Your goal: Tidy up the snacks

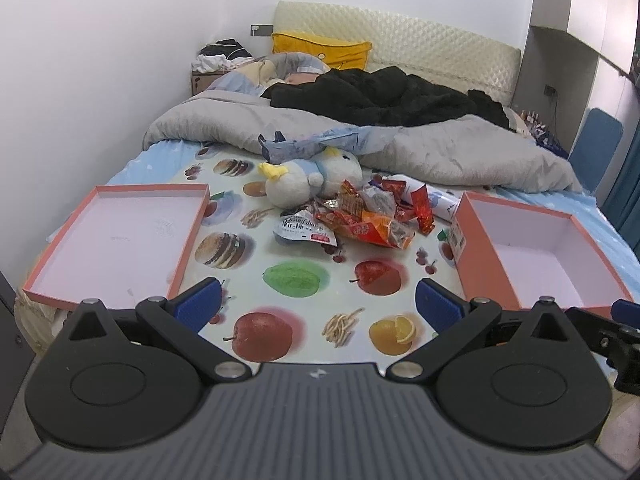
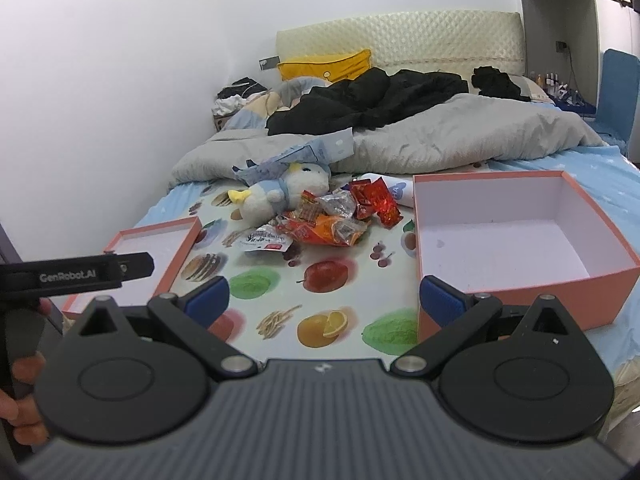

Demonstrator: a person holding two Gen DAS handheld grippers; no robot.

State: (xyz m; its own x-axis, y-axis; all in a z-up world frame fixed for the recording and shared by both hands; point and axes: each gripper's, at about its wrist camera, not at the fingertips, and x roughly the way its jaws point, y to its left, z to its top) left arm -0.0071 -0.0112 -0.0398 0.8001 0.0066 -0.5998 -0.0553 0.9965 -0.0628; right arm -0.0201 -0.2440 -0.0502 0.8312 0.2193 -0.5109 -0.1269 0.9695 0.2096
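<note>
A pile of snack packets (image 1: 362,216) in red, orange and silver wrappers lies mid-bed on a fruit-print mat (image 1: 296,280); it also shows in the right wrist view (image 2: 332,220). A deep orange box (image 1: 536,252) with a white inside stands open at the right (image 2: 516,236). Its shallow lid (image 1: 116,240) lies at the left (image 2: 160,252). My left gripper (image 1: 318,306) is open and empty, short of the pile. My right gripper (image 2: 324,302) is open and empty, its right fingertip (image 2: 438,300) against the box's near corner.
A white plush duck (image 1: 308,180) lies just behind the snacks. A grey duvet (image 1: 420,148), black clothing (image 1: 384,96) and a yellow pillow (image 1: 320,50) fill the far bed. A wall runs along the left. A blue chair (image 1: 592,144) stands at the right.
</note>
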